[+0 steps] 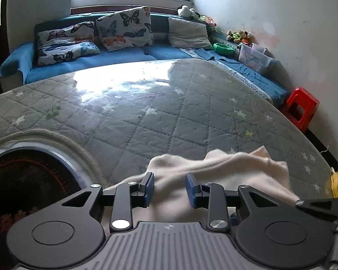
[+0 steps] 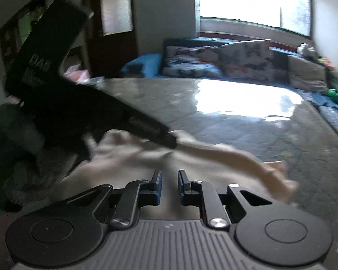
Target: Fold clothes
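Left wrist view
Left gripper (image 1: 170,189): black linkage arms, blue pads, jaws spread wide, grasping nothing.
Garment (image 1: 216,171): cream, soft and fuzzy, rumpled in ridges; it lies under and just ahead of these tongs, passing between the spread fingers.
Surface: grey quilted mattress (image 1: 146,112), diamond stitching with pale stars (a glossy glare patch further ahead).
Beyond: blue sofa (image 1: 124,56) with butterfly-print cushions (image 1: 124,29); red plastic stool (image 1: 302,106) off to the right.

Right wrist view (blurred)
Right gripper (image 2: 169,186): jaws parted by a narrow gap, nothing clamped.
Garment (image 2: 191,155): directly ahead of and beneath the tongs, one long fold trailing right.
Left gripper (image 2: 171,140): dark body slanting down from upper left, tip at the cloth.
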